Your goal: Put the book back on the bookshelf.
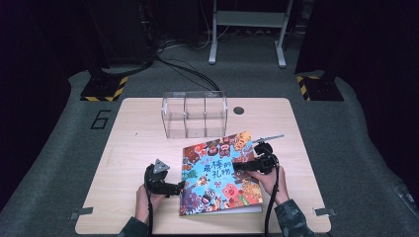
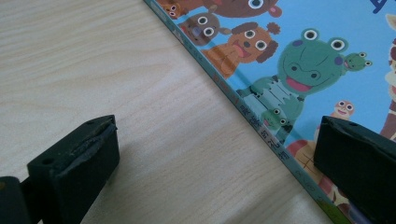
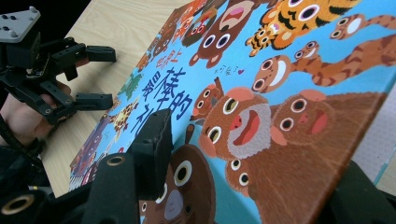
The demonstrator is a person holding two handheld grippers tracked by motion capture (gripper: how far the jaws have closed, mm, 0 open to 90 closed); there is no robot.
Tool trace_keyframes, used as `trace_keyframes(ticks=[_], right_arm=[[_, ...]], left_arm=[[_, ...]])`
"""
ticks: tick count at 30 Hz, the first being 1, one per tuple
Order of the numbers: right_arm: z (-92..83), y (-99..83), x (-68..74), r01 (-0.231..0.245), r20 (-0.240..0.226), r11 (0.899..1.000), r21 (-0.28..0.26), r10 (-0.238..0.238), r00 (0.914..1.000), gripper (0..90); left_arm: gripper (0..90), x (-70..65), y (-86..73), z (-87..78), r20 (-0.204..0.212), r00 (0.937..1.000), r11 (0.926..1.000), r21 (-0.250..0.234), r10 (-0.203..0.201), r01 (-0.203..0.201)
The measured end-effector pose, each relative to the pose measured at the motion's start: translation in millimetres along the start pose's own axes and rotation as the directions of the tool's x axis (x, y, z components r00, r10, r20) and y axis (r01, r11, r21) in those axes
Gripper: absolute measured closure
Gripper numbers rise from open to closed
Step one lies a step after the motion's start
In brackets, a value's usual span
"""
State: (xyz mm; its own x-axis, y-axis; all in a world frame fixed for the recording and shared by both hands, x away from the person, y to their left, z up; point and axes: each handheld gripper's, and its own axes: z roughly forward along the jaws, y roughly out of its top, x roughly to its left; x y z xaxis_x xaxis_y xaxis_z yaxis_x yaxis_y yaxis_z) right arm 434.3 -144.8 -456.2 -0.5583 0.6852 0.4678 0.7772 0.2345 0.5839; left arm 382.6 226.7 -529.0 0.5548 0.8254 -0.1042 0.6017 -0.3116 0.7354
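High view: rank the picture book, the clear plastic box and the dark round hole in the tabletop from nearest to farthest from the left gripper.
From the left gripper:
1. Picture book, right beside its jaws, at the table's near middle.
2. Clear plastic box, toward the far edge, centre.
3. Dark round hole, just right of the box, slightly farther.

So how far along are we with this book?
Early. The book lies on the table, nothing gripped yet. In hand: left gripper open astride its spine, right gripper open at the opposite edge, where the cover looks slightly raised. Left: gripping it, then opening or moving it; I can't tell which.
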Motion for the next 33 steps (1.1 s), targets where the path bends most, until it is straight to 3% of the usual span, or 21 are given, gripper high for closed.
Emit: trace_keyframes(ticks=[7,13,16,21,25,33], right_arm=[[-1.0,1.9,2.3,-0.001,-0.001,1.0,0.008,0.001,1.0,45.2],[-1.7,8.5,4.8,0.051,0.018,0.998,0.029,-0.052,0.9985,40.6],[-0.5,13.4,3.7,0.053,0.019,0.998,0.038,-0.054,0.9984,39.6],[3.2,22.3,-3.0,0.028,-0.021,0.999,0.041,-0.027,0.9994,40.0],[6.5,31.4,-5.1,0.044,-0.052,0.998,0.034,-0.042,0.9978,40.3],[12.0,46.4,-4.8,0.049,-0.052,0.998,0.039,-0.047,0.9975,40.8]], left_arm=[[0.0,-0.8,-0.7,1.2,-0.011,0.9999,0.9999,-0.014,-0.004,0.004],[0.2,-0.6,-0.7,1.1,-0.005,1.0,0.9999,-0.014,-0.001,0.001],[0.8,-1.5,-1.0,1.6,-0.003,0.9999,0.9996,-0.025,-0.012,0.012],[2.7,-1.0,-1.3,1.0,0.011,0.9999,0.9996,-0.028,-0.004,0.005],[2.8,-1.0,-1.3,1.0,0.012,0.9999,0.9996,-0.029,-0.005,0.006],[2.9,-0.8,-1.4,0.7,0.011,0.9999,0.9995,-0.029,-0.008,0.009]])
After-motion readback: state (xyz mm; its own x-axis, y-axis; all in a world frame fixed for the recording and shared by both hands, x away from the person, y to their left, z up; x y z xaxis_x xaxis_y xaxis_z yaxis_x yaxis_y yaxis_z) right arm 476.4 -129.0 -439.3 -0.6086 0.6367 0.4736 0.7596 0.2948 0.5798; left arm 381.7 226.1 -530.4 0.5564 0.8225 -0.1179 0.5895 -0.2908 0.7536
